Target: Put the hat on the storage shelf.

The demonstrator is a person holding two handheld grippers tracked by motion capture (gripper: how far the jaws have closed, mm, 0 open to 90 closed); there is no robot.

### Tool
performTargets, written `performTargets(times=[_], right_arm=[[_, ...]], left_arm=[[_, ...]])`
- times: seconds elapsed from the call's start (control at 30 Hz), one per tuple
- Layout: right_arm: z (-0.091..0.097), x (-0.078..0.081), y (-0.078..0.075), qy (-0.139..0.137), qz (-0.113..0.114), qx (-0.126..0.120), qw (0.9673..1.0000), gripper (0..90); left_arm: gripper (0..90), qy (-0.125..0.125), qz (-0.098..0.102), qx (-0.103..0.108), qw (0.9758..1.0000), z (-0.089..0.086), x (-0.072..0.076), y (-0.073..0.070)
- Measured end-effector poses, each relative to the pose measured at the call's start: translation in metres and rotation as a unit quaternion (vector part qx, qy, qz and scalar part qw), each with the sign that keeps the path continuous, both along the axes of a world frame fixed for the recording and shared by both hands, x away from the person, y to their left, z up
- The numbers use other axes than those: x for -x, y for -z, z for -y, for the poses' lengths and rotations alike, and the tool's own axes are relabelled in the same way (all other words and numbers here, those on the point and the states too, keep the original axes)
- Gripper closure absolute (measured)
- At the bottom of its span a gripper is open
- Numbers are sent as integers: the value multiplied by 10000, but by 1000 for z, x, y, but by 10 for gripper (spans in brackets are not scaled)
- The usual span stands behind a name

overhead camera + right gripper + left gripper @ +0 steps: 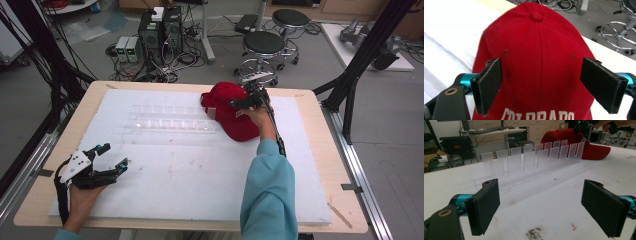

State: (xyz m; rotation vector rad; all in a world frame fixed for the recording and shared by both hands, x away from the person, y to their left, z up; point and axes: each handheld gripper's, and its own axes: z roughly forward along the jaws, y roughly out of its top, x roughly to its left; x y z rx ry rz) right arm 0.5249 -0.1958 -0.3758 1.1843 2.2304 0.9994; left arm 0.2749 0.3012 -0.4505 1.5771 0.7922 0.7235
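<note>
Red fabric baseball cap [234, 114] with white stitched lettering sits at the far right of the white foam board [190, 170]. At the near left corner my left gripper [114, 156] hovers, jaws spread wide, aimed at the clear acrylic slotted rack [170, 120]. My right gripper [239, 103] hangs over the cap, jaws apart around its crown without touching

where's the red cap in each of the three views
High view: the red cap lies right of centre at the table's far side, under the right gripper.
Left gripper view: top right, behind the clear slotted rack.
Right gripper view: centre, between the open jaws, its top button up.
Shared landmark: the clear slotted rack, just left of the cap in the high view, in front of it in the left gripper view.
</note>
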Motion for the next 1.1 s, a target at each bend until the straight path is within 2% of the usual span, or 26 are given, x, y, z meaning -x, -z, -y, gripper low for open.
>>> performTargets(times=[0.1, 0.13, 0.43, 0.47, 0.5, 0.57, 0.7, 0.73, 0.9, 1.1], right_arm=[[1, -2, 3, 40, -62, 7, 10000, 228], [1, -2, 4, 34, -111, -18, 9999, 268], [0, -5, 9, -24, -305, 22, 9995, 398], [0, -5, 10, -32, -323, 53, 9995, 427], [-1, -6, 11, -80, -338, 102, 9993, 506], [-2, -5, 11, -62, -369, 140, 9992, 532], [-4, -4, 11, -83, -522, 199, 9984, 766], [-4, -4, 11, -81, -569, 243, 9980, 798], [-4, -3, 11, -105, -591, 344, 9976, 831], [-3, -1, 8, -118, -553, 304, 9979, 836]], left_arm=[[156, 7, 0, 4, 10000, 0, 0, 0], [156, 6, -4, 5, 10000, 0, 0, 0], [156, 10, -3, 9, 10000, 0, 0, 0], [156, 10, -8, 11, 10000, 0, 0, 0], [156, 10, -5, 20, 10000, 0, 0, 0], [156, 11, -10, 14, 10000, 0, 0, 0], [156, 13, -10, 8, 10000, 0, 0, 0], [156, 13, -6, 10, 10000, 0, 0, 0], [157, 14, -18, 13, 10000, -1, 0, 0], [157, 14, -19, 4, 10000, 0, 0, 0]])
